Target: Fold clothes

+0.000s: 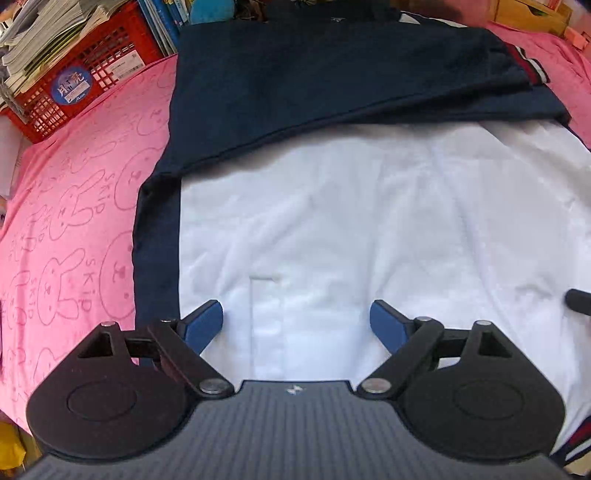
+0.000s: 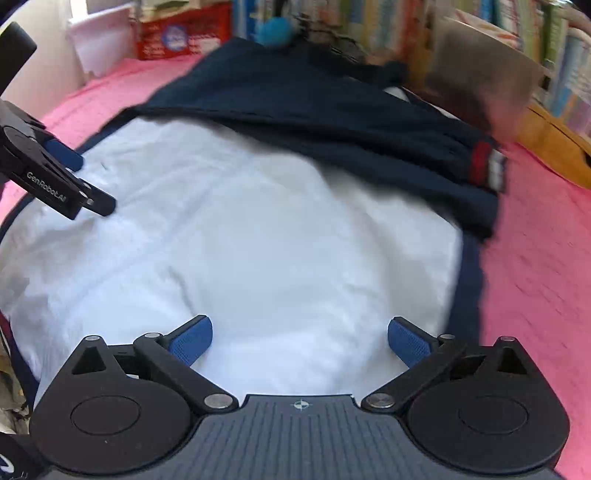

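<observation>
Navy jacket (image 1: 332, 81) lying on a pink blanket (image 1: 74, 192), white lining (image 1: 351, 221) facing up.

Its dark upper part is folded down over the lining, a red-and-white striped cuff (image 1: 532, 66) at the right edge. The left tongs (image 1: 295, 325) and right tongs (image 2: 299, 339) both hang just over the lining, spread wide and gripping nothing. A red crate (image 1: 74, 77) holding magazines stands beyond the blanket's far left corner.

Pink bunny-print blanket (image 1: 66, 221), red crate (image 1: 74, 88), books (image 2: 480, 22)
</observation>
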